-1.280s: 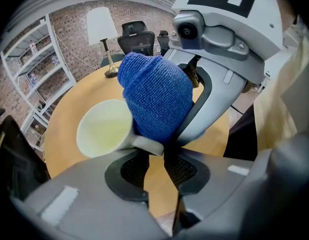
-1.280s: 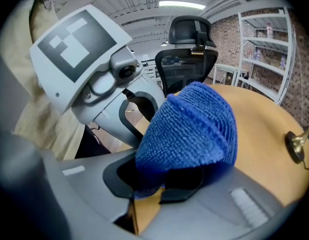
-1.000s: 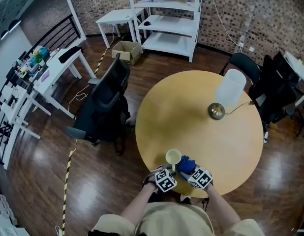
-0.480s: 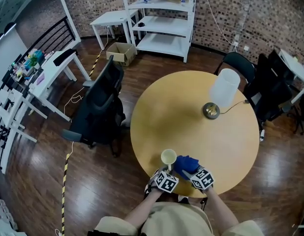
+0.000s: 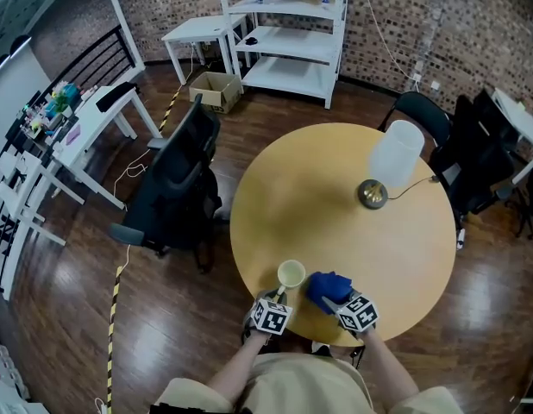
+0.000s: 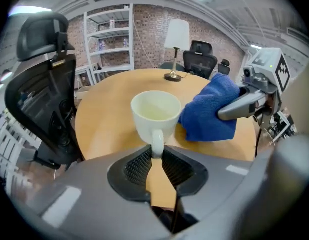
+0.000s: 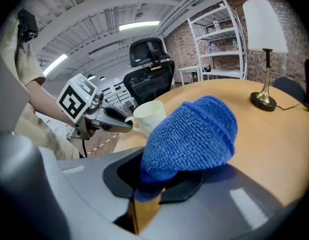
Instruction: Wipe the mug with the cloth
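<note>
A cream mug [image 5: 291, 274] stands near the front edge of the round wooden table [image 5: 335, 197], its handle turned toward me. My left gripper [image 5: 281, 295] has that handle between its jaws, which are closing, and the pads touch it on both sides [image 6: 155, 156]. A blue cloth [image 5: 329, 288] is bunched in my right gripper [image 5: 339, 298], which is shut on it. The cloth [image 6: 212, 109] rests against the mug's [image 6: 155, 116] right side. In the right gripper view the cloth [image 7: 192, 134] hides the jaw tips, and the mug [image 7: 150, 116] shows behind it.
A table lamp [image 5: 391, 166] with a white shade stands at the table's far right, its cord running off the edge. A black office chair [image 5: 180, 188] is left of the table, more chairs to the right. White shelves [image 5: 292, 33] stand against the brick wall.
My left gripper has shifted a little left and back toward me, and the mug sits slightly further left. The cloth has stayed beside the mug.
</note>
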Tool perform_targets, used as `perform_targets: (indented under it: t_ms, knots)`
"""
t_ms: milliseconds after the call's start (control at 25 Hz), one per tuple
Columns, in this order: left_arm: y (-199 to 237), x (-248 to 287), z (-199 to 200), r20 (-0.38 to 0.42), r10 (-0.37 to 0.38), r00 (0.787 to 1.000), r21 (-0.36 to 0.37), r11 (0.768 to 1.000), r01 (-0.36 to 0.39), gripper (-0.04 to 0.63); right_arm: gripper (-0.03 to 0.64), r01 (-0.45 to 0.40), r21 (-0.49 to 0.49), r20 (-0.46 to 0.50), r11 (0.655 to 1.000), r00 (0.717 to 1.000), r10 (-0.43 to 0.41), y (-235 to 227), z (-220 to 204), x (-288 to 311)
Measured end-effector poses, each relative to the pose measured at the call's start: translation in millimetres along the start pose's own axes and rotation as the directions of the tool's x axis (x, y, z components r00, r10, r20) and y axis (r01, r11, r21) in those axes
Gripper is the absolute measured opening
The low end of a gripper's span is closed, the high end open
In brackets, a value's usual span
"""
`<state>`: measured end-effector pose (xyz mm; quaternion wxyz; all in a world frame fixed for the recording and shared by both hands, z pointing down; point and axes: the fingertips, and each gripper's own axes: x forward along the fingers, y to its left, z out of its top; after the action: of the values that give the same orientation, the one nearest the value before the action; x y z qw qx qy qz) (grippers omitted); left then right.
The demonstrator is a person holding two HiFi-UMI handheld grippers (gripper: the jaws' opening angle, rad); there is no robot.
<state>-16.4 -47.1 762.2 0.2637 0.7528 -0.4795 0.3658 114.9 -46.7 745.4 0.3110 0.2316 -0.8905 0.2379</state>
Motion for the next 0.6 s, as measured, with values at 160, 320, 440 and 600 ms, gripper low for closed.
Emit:
perform_targets:
  t_ms: [160, 320, 440, 600]
  knots:
    - [27.1, -3.9, -1.2, 0.02, 0.037, 0.999, -0.05, 0.998, -0.036, 0.071, 0.063, -0.001, -0.003, 0.001, 1.0, 1.0, 0.001, 0.7, 1.9, 1.0]
    - [34.7, -3.4, 3.8, 0.035, 0.071, 0.997, -0.003, 0.997, -0.071, 0.093, 0.063, -0.005, -0.005, 0.011, 1.0, 1.0, 0.005, 3.2, 7.4, 4.2]
    - [39.2, -0.6, 6.2, 0.035, 0.092, 0.995, 0.006, 0.996, -0.092, 0.07, 0.063, -0.01, -0.014, 0.016, 1.0, 1.0, 0.011, 2.5, 13.4, 4.6]
    - [40.1, 2.1, 8.5, 0.016, 0.037, 0.999, 0.07, 0.997, -0.038, 0.066, 0.063, -0.014, -0.034, 0.006, 0.999, 1.0, 0.015, 1.6, 17.8, 5.0]
